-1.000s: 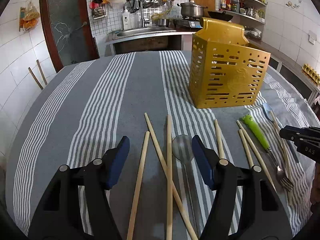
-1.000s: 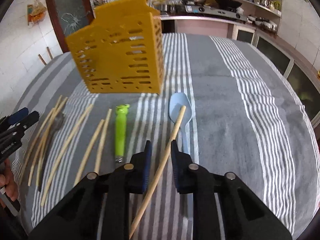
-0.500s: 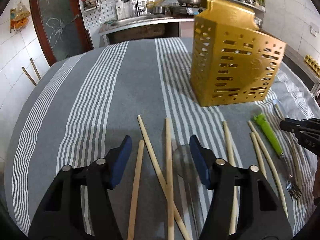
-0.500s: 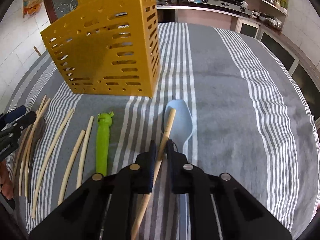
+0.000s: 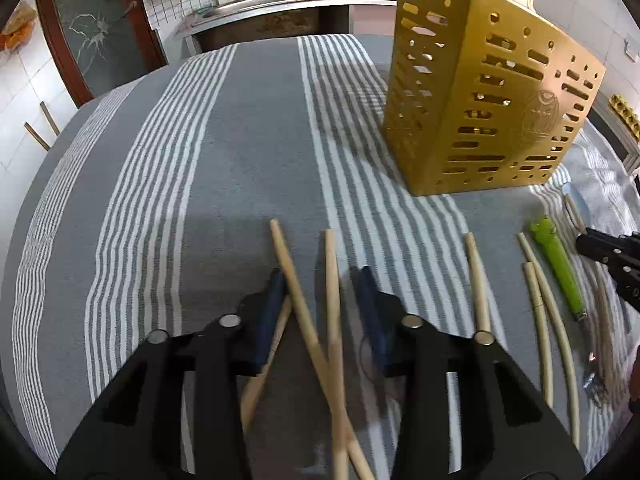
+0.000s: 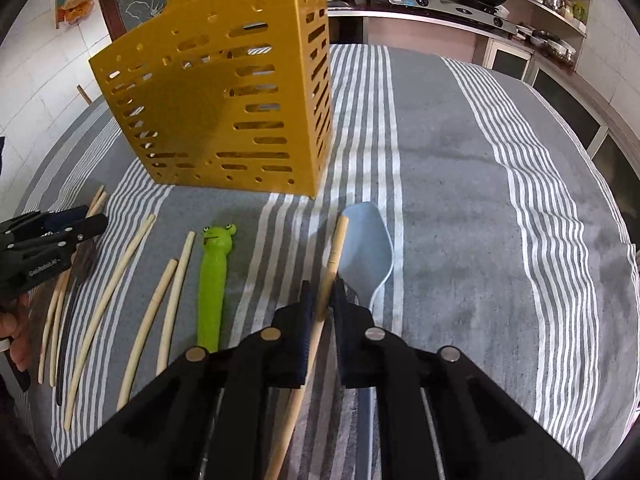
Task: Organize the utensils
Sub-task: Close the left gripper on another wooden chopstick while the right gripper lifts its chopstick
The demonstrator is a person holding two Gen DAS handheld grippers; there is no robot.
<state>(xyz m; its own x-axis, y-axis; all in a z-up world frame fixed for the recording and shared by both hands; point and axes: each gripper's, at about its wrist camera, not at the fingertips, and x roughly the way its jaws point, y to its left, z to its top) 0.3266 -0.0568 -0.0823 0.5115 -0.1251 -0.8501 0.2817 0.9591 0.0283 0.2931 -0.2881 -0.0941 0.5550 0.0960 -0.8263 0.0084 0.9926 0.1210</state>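
Right gripper [image 6: 325, 294] clamps a chopstick [image 6: 334, 256]; left gripper [image 5: 320, 292] closing around chopsticks [image 5: 304, 300].

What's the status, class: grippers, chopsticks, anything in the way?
Right gripper shut on one chopstick. Left gripper closing around crossed chopsticks. Yellow holder upright beyond. Nothing blocking.

The left gripper [image 5: 322, 280] points down at a table with a grey striped cloth [image 5: 248, 152]. Its jaws are closing around two crossed chopsticks [image 5: 320, 308] near the front edge. A third chopstick [image 5: 266, 352] lies under its left finger. A yellow basket with holes [image 5: 492, 108] stands up toward the back right. By the right edge lie more chopsticks [image 5: 478, 280], a green frog-handled utensil [image 5: 558, 264], and the tip of the right gripper [image 5: 612, 248].
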